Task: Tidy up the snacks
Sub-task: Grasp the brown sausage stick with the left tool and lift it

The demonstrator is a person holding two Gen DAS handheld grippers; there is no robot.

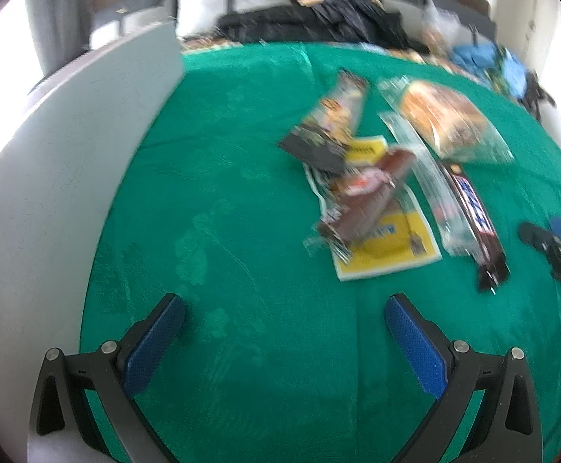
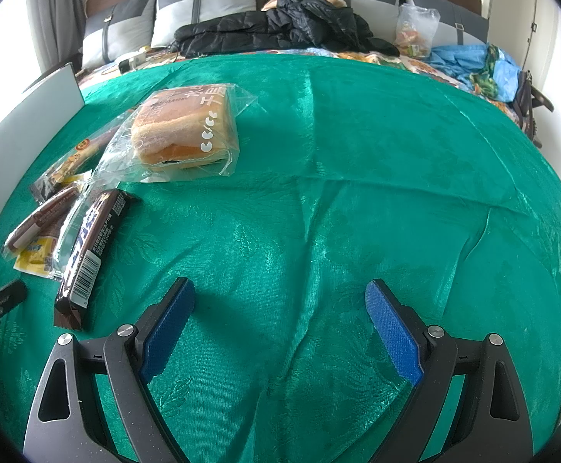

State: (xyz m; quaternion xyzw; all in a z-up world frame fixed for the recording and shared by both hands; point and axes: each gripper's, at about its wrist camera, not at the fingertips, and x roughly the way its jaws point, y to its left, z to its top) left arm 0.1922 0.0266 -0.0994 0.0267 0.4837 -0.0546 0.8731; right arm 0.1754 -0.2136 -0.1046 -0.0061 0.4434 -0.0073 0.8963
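Snacks lie scattered on a green cloth (image 2: 357, 177) with a woven leaf pattern, spread over a bed and creased in long folds. The left gripper (image 1: 284, 322) hovers above the cloth, its blue textured fingers (image 1: 153, 343) wide apart and holding nothing. The right gripper (image 2: 280, 308) does the same, fingers (image 2: 394, 332) spread and empty.

A bun (image 2: 184, 131) in a clear, crinkled plastic bag printed with white characters sits farthest up the cloth in the right wrist view, soft, rounded and golden. Just below it a dark brown chocolate bar (image 2: 87, 250) lies with its long axis running from near the bun down toward the camera, barcode end nearest. To its left a slim brown-wrapped bar (image 2: 41, 220) lies roughly parallel, resting across a flat yellow packet (image 2: 35, 260).

In the blurred left wrist view that brown bar (image 1: 373, 193) slants across the yellow packet (image 1: 388, 243), with the chocolate bar (image 1: 473, 220) to the right, its long axis running away from the camera. A long black-and-gold packet (image 1: 330, 123) points up the cloth beside the bagged bun (image 1: 446, 119).

A white board (image 1: 72, 154) borders the cloth on the left. Behind, a black jacket (image 2: 280, 27) lies heaped against grey pillows (image 2: 203, 4).
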